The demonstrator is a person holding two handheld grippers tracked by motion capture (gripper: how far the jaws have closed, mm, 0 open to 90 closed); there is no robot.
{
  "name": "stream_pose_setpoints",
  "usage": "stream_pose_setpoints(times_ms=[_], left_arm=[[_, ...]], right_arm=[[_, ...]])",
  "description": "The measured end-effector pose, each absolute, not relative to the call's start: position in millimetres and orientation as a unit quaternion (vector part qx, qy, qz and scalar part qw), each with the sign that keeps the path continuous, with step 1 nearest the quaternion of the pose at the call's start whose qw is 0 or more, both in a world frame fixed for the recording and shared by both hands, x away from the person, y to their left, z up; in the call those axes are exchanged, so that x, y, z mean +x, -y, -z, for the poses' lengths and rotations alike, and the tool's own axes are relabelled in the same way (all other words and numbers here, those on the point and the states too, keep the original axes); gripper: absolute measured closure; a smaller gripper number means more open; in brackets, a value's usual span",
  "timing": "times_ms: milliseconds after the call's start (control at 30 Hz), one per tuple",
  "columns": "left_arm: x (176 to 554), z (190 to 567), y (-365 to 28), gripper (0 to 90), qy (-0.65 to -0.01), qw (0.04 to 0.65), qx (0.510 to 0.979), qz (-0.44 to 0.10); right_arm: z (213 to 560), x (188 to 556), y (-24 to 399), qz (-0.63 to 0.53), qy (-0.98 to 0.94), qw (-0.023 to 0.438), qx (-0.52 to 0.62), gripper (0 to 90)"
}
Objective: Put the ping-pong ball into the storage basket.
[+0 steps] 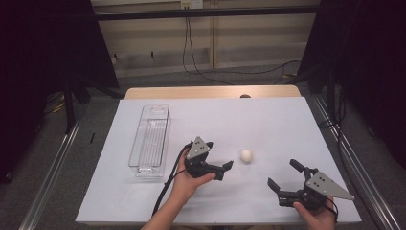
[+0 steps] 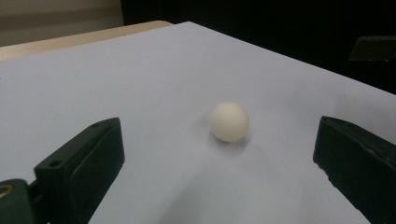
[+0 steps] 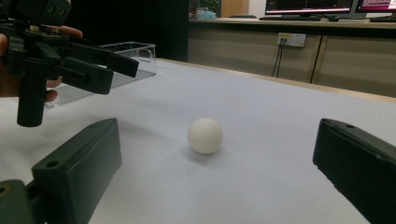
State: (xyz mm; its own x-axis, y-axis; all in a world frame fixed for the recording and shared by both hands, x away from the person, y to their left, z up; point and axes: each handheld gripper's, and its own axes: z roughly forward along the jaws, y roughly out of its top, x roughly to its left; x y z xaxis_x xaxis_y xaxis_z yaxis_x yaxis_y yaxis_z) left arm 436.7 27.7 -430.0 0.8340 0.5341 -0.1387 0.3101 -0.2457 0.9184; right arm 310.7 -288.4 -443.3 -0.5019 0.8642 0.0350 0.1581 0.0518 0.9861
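Observation:
A small white ball [image 1: 246,155] lies on the white sheet covering the table [image 1: 249,115]. My left gripper [image 1: 219,155] is just left of it, open, its jaws pointing toward the ball. In the left gripper view the ball [image 2: 229,121] sits slightly ahead of the left gripper [image 2: 217,156], between the lines of its wide jaws, untouched. My right gripper [image 1: 282,173] is open to the ball's lower right. In the right gripper view the ball [image 3: 205,135] lies ahead of the right gripper [image 3: 217,161], and the left gripper [image 3: 105,67] hovers at upper left.
A clear plastic bin [image 1: 151,139] stands lengthwise at the table's left, empty as far as I can see; it shows behind the left gripper as the bin [image 3: 128,53]. Cables run over the floor beyond the table's far wooden edge [image 1: 210,92].

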Motion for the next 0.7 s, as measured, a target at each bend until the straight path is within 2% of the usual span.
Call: stream_pose_setpoints(times_ms=[700], left_arm=[[447, 431, -7, 2.1, -0.274, 0.536, 0.793, -0.095]], right_arm=[[443, 311, 287, -0.568, -0.657, 0.312, 0.385, 0.8]])
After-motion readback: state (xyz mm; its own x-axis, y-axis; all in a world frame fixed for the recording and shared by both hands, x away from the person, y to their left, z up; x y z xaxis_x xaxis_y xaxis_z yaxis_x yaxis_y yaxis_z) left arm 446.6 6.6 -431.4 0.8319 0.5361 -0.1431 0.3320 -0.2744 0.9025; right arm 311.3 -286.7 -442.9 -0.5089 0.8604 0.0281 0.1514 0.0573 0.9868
